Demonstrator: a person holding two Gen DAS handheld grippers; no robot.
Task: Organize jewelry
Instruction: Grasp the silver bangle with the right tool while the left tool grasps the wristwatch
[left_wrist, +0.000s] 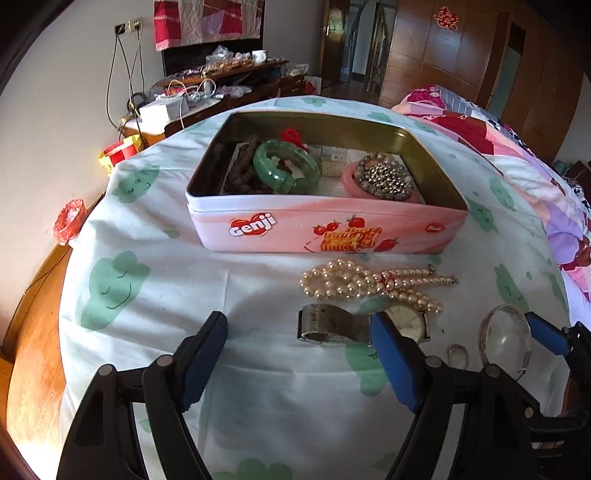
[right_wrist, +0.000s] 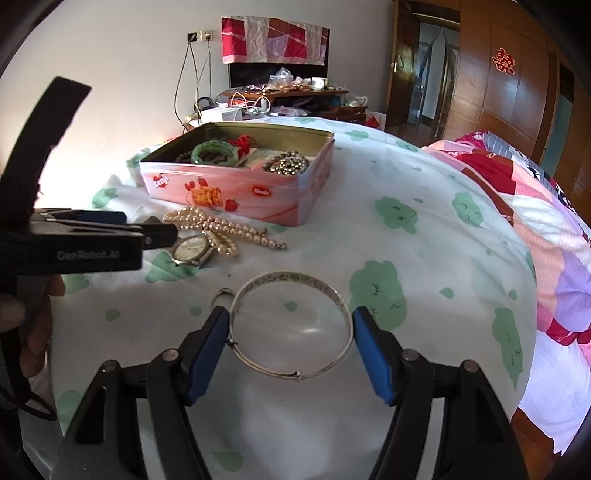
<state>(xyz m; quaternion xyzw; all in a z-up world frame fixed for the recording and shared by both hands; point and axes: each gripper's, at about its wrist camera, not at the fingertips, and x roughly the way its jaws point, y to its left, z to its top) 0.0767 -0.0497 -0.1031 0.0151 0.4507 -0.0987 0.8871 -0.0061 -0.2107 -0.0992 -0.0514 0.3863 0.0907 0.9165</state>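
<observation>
While the pink biscuit tin (left_wrist: 325, 229) already holds a green bangle (left_wrist: 286, 170), dark wooden beads (left_wrist: 240, 173) and a heap of metallic beads (left_wrist: 386, 177), four pieces are left on the cloth-covered surface (right_wrist: 424, 258) in front of it, so the sorting looks partly done. The step in hand appears to be the pick-up of the silver bangle (right_wrist: 291, 325): the right hand-held gripper (right_wrist: 290, 347) is spread wide with the bangle lying flat between its blue pads (right_wrist: 373, 354), the left pad touching or nearly touching the rim and the right pad just beside it, nothing gripped yet. The left hand-held gripper (left_wrist: 299, 362) is also wide open and holds nothing; it hovers low over the cloth with its right pad in front of the mesh-strap watch (left_wrist: 332, 328), whose dial lies just beyond. The pearl necklace (left_wrist: 369, 282) is bunched between the watch and the tin wall, and a small ring (right_wrist: 223, 293) lies just beside the bangle's far left edge. The next move, as I judge it, calls for closing the right fingers across the bangle's width, firmly enough that the thin, smooth hoop does not pivot or slip out, then lifting it clear of the ring and carrying it over the tin's near wall into a free spot inside. Catching the cloth is a risk.
</observation>
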